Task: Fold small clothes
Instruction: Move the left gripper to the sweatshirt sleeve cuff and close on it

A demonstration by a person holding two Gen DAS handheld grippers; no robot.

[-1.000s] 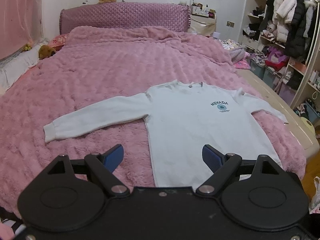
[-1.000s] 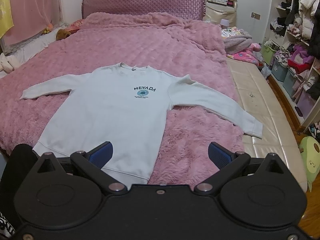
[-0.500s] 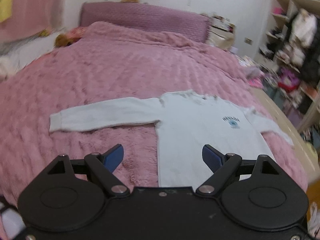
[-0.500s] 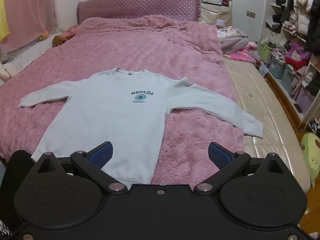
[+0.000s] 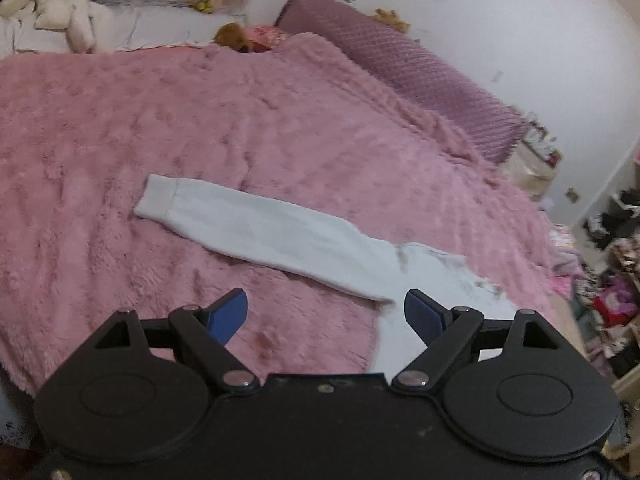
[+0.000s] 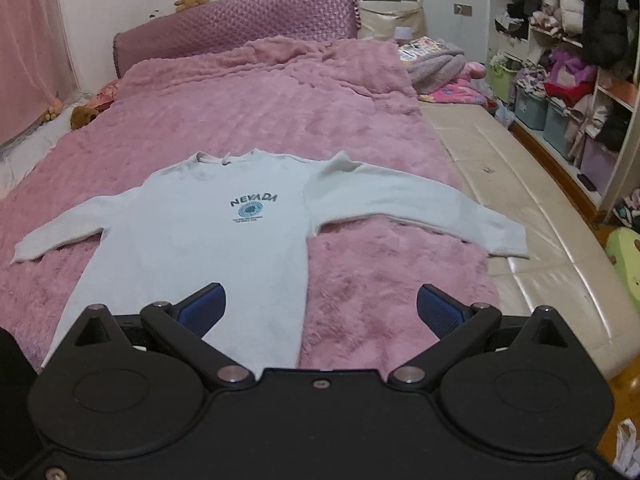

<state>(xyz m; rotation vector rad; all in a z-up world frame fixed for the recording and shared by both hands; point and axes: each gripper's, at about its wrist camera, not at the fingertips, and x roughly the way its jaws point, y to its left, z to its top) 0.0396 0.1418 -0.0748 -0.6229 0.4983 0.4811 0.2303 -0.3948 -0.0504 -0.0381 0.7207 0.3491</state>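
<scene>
We find the white sweatshirt (image 6: 208, 232) lying flat, print up, sleeves spread, on the pink blanket (image 6: 280, 112) of the bed, with both the left tongs (image 5: 326, 312) and right tongs (image 6: 318, 308) wide open above it and holding nothing. We judge the first fold best begun by pinching the left sleeve (image 5: 256, 228) at its cuff (image 5: 156, 200) and carrying it flat across the chest. Nothing obstructs; the headboard (image 6: 240, 28) and cluttered shelves (image 6: 572, 80) stand well apart, though the plush pile may drag the fabric.

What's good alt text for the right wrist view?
A white NEVADA sweatshirt lies flat, sleeves spread, on a pink fuzzy blanket. The open right gripper hovers empty near its hem.
</scene>
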